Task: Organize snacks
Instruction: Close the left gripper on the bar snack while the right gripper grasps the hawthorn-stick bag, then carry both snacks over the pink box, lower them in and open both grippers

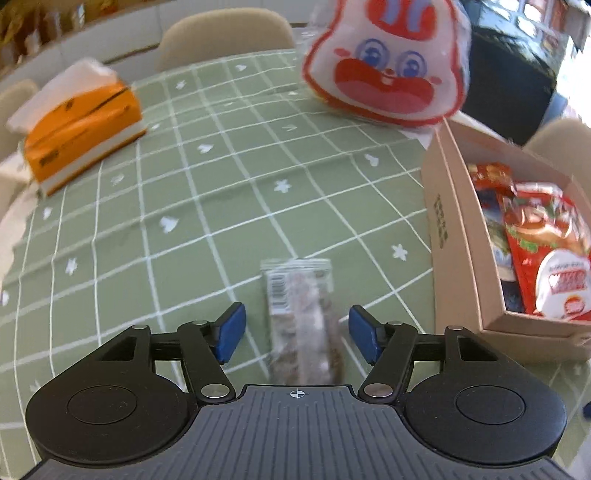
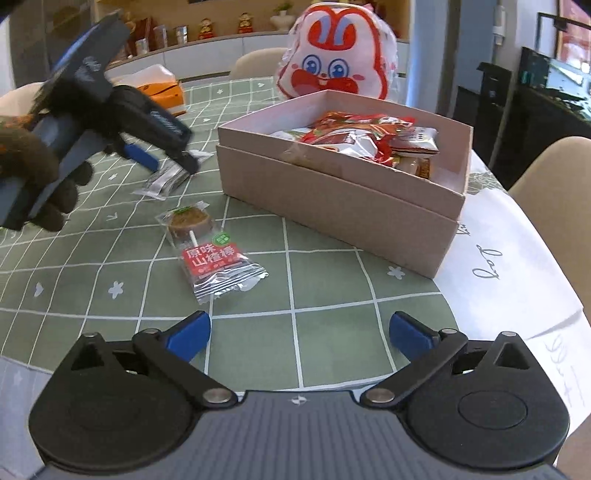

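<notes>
In the left wrist view my left gripper [image 1: 297,330] is open, and a clear snack packet [image 1: 301,314] lies on the green checked tablecloth [image 1: 207,192] between its blue pads, which do not press on it. The right wrist view shows that same left gripper [image 2: 166,162] over the packet [image 2: 164,182], held by a dark-gloved hand [image 2: 33,166]. My right gripper [image 2: 299,328] stands open over bare cloth with nothing between its fingers. A wrapped lollipop snack with a red label [image 2: 208,251] lies just ahead of it. The beige box [image 2: 332,184] holds several red snack packs [image 2: 354,140].
The box [image 1: 454,221] stands to the right of my left gripper. A rabbit-face bag [image 2: 340,55] stands behind the box. An orange tissue pack [image 1: 81,129] lies at the far left. Beige chairs [image 1: 225,33] ring the table. White paper [image 2: 509,258] covers the right table edge.
</notes>
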`<state>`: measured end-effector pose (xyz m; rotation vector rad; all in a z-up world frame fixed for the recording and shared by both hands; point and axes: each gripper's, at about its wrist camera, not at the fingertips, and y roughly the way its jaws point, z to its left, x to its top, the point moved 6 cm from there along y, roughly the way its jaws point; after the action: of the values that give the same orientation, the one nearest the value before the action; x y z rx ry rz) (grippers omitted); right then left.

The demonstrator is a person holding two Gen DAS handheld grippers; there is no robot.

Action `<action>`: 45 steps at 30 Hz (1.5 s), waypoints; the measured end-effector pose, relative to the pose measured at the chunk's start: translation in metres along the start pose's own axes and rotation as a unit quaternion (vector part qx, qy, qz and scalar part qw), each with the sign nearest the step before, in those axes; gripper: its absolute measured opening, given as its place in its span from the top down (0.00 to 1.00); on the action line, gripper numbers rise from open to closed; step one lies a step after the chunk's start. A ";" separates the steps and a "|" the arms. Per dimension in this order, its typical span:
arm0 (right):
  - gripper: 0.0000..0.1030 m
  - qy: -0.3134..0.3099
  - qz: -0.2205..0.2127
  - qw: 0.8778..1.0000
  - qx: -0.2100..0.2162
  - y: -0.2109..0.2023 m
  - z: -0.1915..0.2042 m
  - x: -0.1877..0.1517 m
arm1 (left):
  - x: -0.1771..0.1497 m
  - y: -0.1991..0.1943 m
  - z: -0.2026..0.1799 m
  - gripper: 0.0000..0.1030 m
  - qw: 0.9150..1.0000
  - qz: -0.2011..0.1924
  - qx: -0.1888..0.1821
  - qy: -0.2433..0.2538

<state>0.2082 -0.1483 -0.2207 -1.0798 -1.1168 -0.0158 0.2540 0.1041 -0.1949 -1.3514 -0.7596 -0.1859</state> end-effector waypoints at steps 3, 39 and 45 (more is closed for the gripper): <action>0.00 -0.019 0.010 1.000 0.016 0.004 0.000 0.005 | -0.002 0.002 -0.007 0.36 1.000 -0.011 0.003 0.007; 0.65 0.002 0.084 0.996 -0.001 0.052 0.111 0.078 | -0.137 -0.105 0.075 0.55 0.994 0.016 -0.103 -0.033; 0.66 0.042 0.088 0.995 -0.006 0.010 0.113 0.060 | -0.140 -0.107 0.073 0.57 0.993 0.006 -0.114 -0.011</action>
<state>0.1624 -0.0347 -0.1818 -1.1741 -0.9448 0.0715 0.0633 0.1039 -0.1889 -1.5762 -0.7665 -0.2541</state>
